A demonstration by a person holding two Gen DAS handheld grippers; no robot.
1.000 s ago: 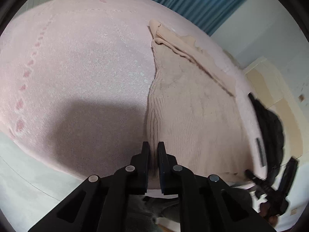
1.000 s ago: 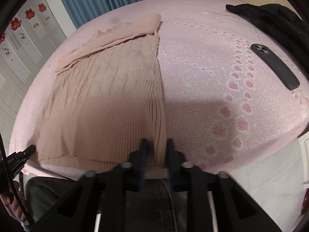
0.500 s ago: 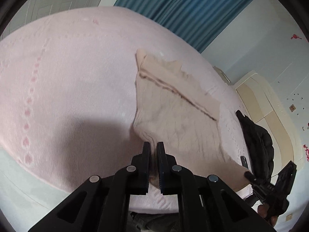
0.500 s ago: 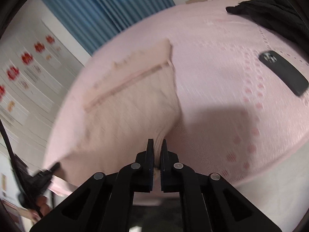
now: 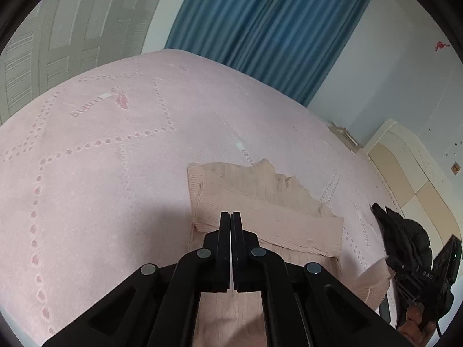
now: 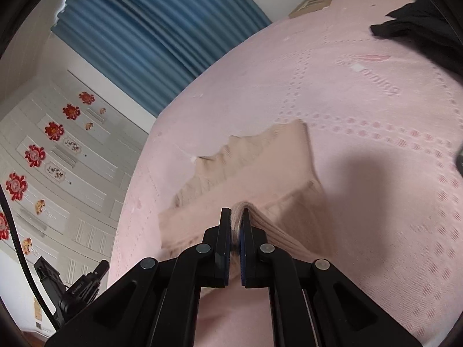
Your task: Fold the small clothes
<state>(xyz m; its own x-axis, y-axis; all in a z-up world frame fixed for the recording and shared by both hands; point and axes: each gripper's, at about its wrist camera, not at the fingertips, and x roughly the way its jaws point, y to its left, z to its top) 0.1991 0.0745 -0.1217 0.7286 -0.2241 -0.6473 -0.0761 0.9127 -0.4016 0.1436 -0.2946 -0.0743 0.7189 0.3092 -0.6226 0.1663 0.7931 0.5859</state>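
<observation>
A beige knit sweater (image 5: 260, 196) lies on the pink bedspread (image 5: 101, 173), its near hem lifted and carried over its far part. My left gripper (image 5: 230, 217) is shut on the hem at the sweater's left corner. My right gripper (image 6: 235, 217) is shut on a bunch of the ribbed hem at the right corner of the sweater (image 6: 260, 156). Each gripper shows in the other's view, at the lower right (image 5: 434, 277) and the lower left (image 6: 84, 286).
A black garment (image 5: 405, 237) lies on the bed's right side, also in the right wrist view (image 6: 419, 29). Blue curtains (image 5: 260, 29) hang behind the bed. A white wardrobe (image 6: 43, 159) stands on the left, a cream headboard (image 5: 419, 179) on the right.
Both grippers have lifted the sweater's near hem and carried it forward over the garment, so the sweater now folds in half. The phone has left the right wrist view.
</observation>
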